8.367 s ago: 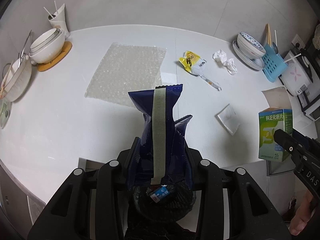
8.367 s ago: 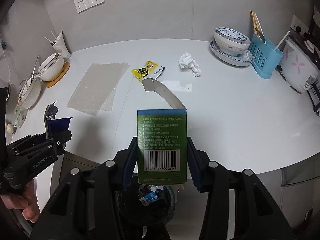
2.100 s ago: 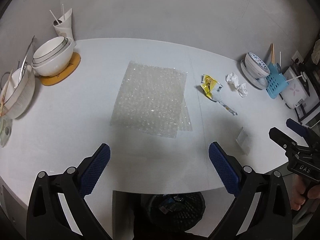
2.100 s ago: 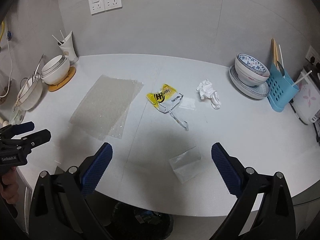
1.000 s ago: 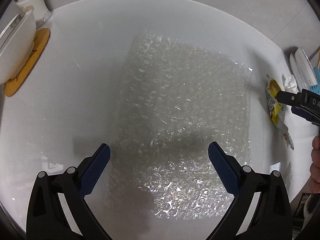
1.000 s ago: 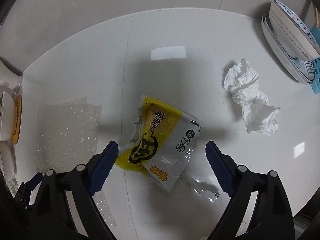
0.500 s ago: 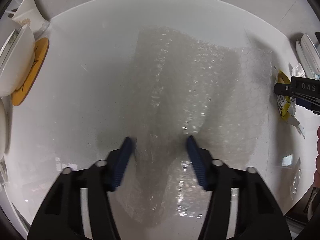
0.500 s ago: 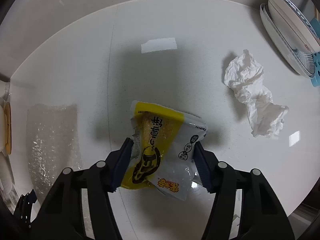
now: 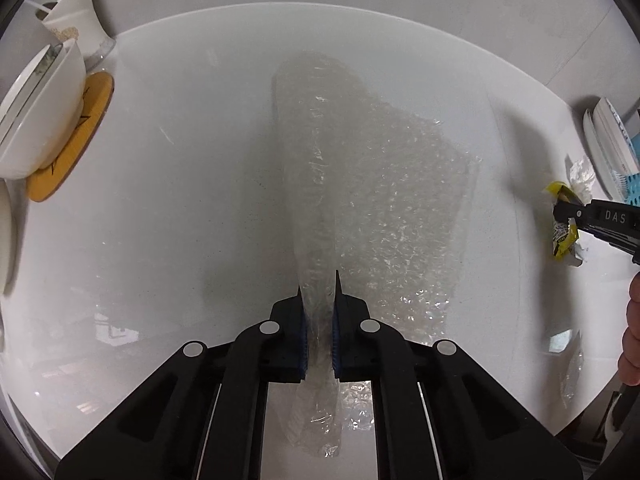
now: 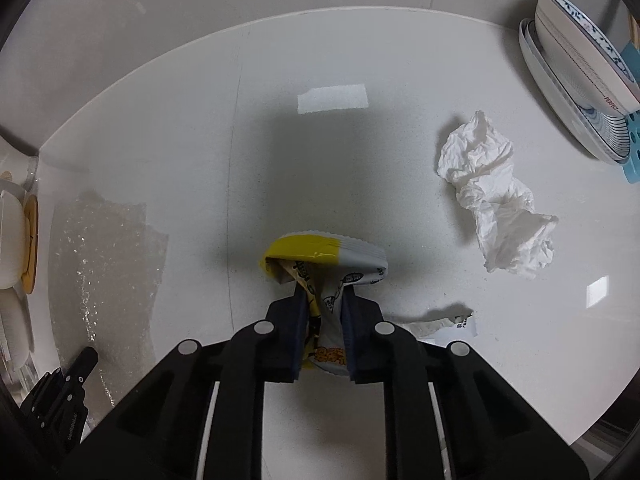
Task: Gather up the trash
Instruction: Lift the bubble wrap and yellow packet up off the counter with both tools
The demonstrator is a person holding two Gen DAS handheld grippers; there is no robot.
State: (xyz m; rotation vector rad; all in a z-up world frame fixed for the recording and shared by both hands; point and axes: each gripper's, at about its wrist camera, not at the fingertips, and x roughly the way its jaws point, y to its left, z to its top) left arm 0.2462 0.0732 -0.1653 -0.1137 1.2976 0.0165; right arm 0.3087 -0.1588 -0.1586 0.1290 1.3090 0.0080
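Note:
My left gripper (image 9: 319, 292) is shut on a clear bubble wrap sheet (image 9: 384, 200), pinching a fold of it; the rest drapes onto the white counter (image 9: 180, 200). The sheet also shows in the right wrist view (image 10: 104, 264). My right gripper (image 10: 324, 300) is shut on a yellow and white snack wrapper (image 10: 320, 256), crumpled between the jaws. It also shows at the right of the left wrist view (image 9: 562, 236). A crumpled white tissue (image 10: 496, 220) lies on the counter to the right of the wrapper.
White bowls (image 9: 36, 112) on an orange coaster (image 9: 72, 148) and a white cup (image 9: 76, 28) stand at the left. Blue-patterned bowls (image 10: 580, 72) and a blue rack (image 10: 632, 160) stand at the far right. A torn wrapper strip (image 10: 440, 320) and a clear packet (image 9: 570, 376) lie on the counter.
Both grippers have closed fully: the left on the bubble wrap, bunching and lifting it, the right on the snack wrapper, crumpling it. Both pulled back slightly.

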